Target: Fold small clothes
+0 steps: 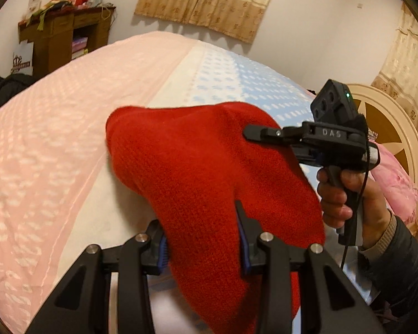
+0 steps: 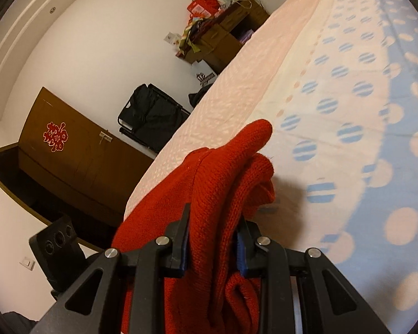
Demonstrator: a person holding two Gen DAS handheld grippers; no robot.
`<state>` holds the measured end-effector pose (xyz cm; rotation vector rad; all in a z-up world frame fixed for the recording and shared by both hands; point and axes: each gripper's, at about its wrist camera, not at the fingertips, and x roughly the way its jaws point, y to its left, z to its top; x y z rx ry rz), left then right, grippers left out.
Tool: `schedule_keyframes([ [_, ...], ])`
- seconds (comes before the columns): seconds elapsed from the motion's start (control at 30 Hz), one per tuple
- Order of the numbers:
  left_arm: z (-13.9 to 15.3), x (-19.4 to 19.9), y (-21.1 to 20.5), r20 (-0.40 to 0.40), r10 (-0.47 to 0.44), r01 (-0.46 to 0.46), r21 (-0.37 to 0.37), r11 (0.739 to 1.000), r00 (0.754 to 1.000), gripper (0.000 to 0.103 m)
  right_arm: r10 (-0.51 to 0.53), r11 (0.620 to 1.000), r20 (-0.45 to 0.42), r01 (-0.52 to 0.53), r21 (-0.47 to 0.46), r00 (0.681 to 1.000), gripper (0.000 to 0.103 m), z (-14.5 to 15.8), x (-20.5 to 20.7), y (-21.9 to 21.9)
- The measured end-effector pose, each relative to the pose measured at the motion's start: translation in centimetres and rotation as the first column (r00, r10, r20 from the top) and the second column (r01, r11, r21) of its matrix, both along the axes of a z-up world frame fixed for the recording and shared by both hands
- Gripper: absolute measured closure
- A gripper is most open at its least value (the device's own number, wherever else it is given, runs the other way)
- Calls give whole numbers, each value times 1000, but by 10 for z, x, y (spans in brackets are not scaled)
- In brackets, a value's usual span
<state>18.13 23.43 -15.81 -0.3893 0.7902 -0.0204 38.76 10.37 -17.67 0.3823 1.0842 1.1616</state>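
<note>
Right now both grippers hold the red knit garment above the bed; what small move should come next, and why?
Probably lower the red knit garment onto the bed. The left gripper and right gripper both pinch it bunched and hanging, so no fold can be laid flat yet.

Left wrist view: sits just behind the left gripper (image 1: 203, 239), facing forward along its fingers and slightly down across the bed (image 1: 55, 139) toward the far wall and curtains (image 1: 203, 0). Very near the red knit garment (image 1: 197, 167), which fills the centre. Takes in the right gripper (image 1: 253, 133) from the side, at right.

Right wrist view: sits just behind the right gripper (image 2: 213, 239), tilted, facing along the bed (image 2: 334, 97) toward the door (image 2: 78, 150). Very near the red knit garment (image 2: 209, 194).

Shared: garment, bed, and brown shelf unit (image 1: 67, 41) (image 2: 223, 33).
</note>
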Motion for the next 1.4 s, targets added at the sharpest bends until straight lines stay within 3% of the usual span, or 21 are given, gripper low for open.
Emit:
schedule_keyframes([
  [0.2,-16,-3,10,12,-15,15,-32,999,1000,63,15,1000,-13,-15,-23,1000,76,-12,4,9],
  [0.33,-21,-5,4,9,3,-3,-1,1000,1000,62,7,998,-4,-7,-57,1000,77,-17,5,11],
  [0.63,-23,-3,0,-30,57,-56,27,998,998,46,-11,994,-18,9,-107,1000,76,-33,13,10],
  [0.77,-18,-5,-7,-41,67,-64,78,995,997,41,-19,990,23,22,-138,1000,75,-24,6,9],
  [0.87,-13,-8,-10,-41,70,-66,101,993,997,32,-34,988,79,46,-147,996,73,-10,-1,7],
  [1.0,-18,-7,-9,-57,75,-68,121,990,996,32,-42,986,131,62,-153,991,69,5,-11,3],
  [1.17,-14,-14,-9,-46,90,-85,114,990,995,32,-36,969,140,69,-237,990,68,-5,-13,5],
  [1.2,-9,-18,-10,-36,95,-90,120,989,995,29,-53,970,131,82,-227,990,66,-6,-12,0],
  [1.27,2,-28,-14,-10,105,-103,138,985,994,16,-102,970,130,128,-208,986,43,-2,-14,-13],
  [1.4,28,-51,-27,93,114,-133,236,962,989,6,-157,959,238,206,-195,958,39,29,-41,-39],
])
